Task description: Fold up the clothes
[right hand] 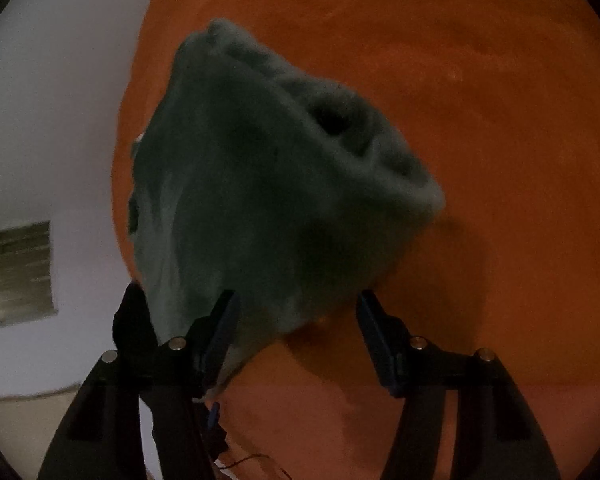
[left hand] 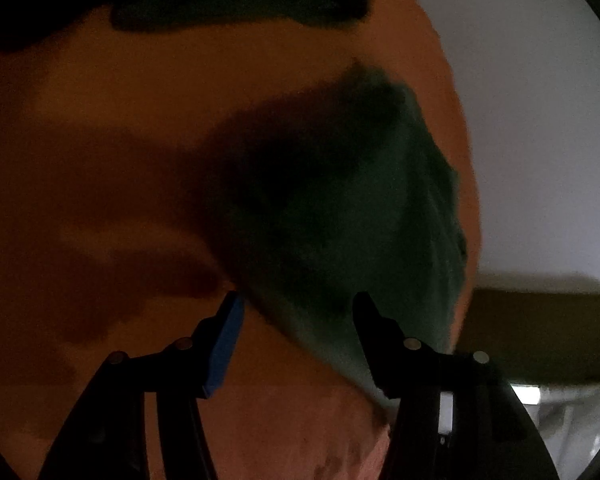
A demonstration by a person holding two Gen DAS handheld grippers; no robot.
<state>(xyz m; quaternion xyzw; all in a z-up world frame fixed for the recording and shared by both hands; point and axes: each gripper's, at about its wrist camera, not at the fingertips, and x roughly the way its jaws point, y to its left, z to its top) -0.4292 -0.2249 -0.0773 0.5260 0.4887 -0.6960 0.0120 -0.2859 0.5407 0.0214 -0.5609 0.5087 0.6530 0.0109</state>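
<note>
A dark green garment (left hand: 352,216) lies bunched on an orange cloth surface (left hand: 140,80); the left wrist view is very dim. My left gripper (left hand: 300,316) stands open low over the garment's near edge, which runs between the blue-padded left finger (left hand: 224,340) and the black right finger (left hand: 376,336). In the right wrist view the same garment (right hand: 260,184) rises in a crumpled heap with a dark fold hole near its top. My right gripper (right hand: 296,316) is open, and the heap's near corner hangs between its fingers without being pinched.
A second dark cloth (left hand: 240,4) lies at the far edge of the orange surface (right hand: 480,120). A white wall (left hand: 540,120) borders it, with a slatted opening (right hand: 16,272) on the wall. A black part (right hand: 134,320) pokes up beside my right gripper's left finger.
</note>
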